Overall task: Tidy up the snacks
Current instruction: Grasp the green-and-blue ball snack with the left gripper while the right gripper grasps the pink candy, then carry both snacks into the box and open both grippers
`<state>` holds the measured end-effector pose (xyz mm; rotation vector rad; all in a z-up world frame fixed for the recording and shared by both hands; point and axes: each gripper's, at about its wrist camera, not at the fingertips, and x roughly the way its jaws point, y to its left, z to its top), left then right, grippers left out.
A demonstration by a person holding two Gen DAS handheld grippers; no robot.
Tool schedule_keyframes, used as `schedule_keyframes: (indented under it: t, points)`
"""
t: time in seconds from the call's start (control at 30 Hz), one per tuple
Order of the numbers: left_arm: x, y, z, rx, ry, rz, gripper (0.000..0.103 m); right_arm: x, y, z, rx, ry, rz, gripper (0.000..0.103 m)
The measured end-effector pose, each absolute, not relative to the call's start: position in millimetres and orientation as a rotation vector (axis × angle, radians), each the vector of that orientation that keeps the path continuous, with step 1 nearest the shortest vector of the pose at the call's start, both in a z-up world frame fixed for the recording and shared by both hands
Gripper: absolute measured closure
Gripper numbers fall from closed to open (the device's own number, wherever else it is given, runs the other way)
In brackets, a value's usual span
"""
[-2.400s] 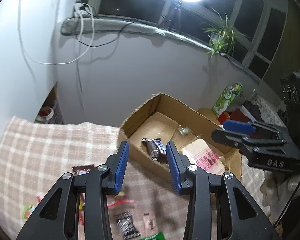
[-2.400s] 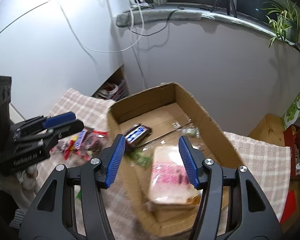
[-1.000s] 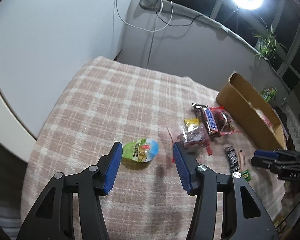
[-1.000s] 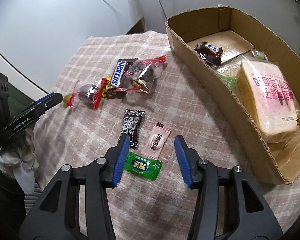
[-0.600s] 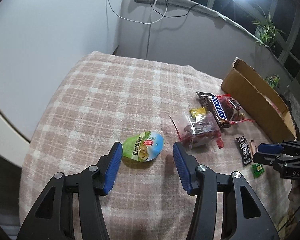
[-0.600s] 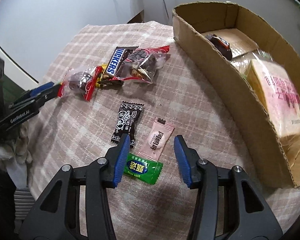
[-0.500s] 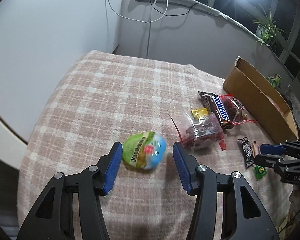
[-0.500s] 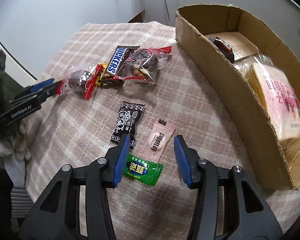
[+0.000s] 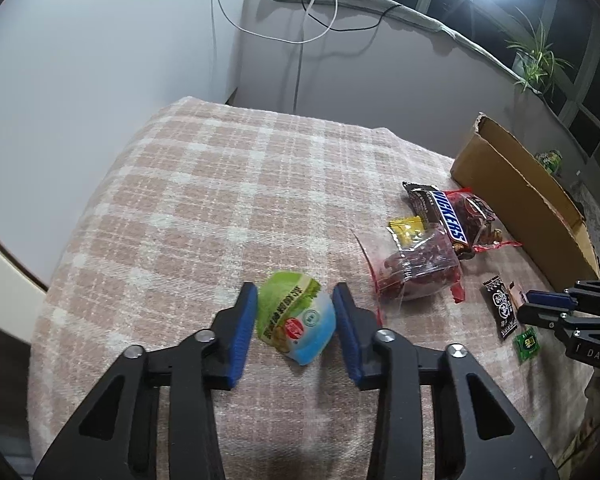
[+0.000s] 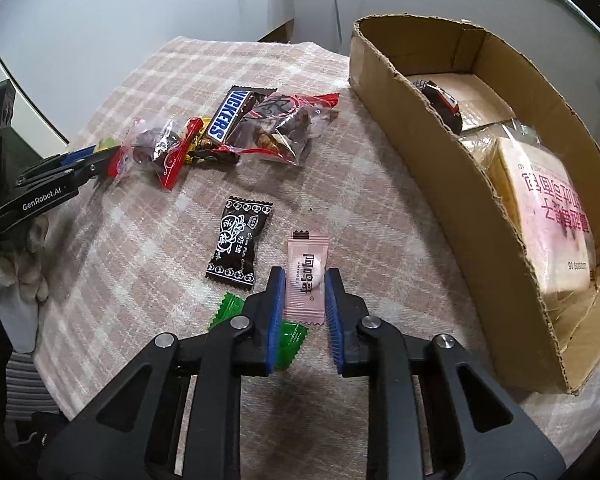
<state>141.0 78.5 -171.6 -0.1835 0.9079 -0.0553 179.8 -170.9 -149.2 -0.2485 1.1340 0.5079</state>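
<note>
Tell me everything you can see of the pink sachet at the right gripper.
The pink sachet is a small flat glossy wrapper with dark printed characters and a dark serrated top edge. It lies lengthwise between the blue pads of the right gripper, which close on its long edges, on the checked cloth. A green candy wrapper lies beside its near end.

"SNICKERS" on the chocolate bar (image 10: 229,117), "Cream Plum Candy" on the black wrapper (image 10: 238,244), "GenRobot.AI" on the left tool (image 10: 72,168).

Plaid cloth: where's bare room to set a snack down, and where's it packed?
Free: the plaid cloth left of the Snickers bar, back to the wall-side edge. A narrower strip lies between the black candy and the cardboard box. Crowded: the Snickers pile and around the pink sachet and green candy.
</note>
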Motion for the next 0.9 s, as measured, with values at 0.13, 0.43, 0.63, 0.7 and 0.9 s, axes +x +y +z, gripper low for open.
schedule_keyframes:
  t: [0.13,0.43,0.63,0.7,0.9]
  points:
    - [139.8,80.5,-171.3,-0.193,0.903,-0.046,0.074,177.9,-171.0,-147.5,-0.233,1.129,0.511,0.083]
    - [128.5,85.8,-160.3,-0.210,0.870,-0.038,0.074,171.8,-177.8,-130.9,-0.209,1.087,0.521,0.083]
    - [120.7,83.6,-142.1,-0.223,0.829,-0.049,0.074,168.6,-187.3,-112.9,-0.187,1.053,0.532,0.083]
    - [120.1,80.5,-138.3,-0.227,0.819,-0.056,0.074,165.9,-192.5,-105.1,-0.177,1.037,0.534,0.083]
    - [119.7,64.7,-118.2,-0.227,0.783,-0.099,0.074,161.7,-208.8,-81.9,-0.153,0.994,0.532,0.083]
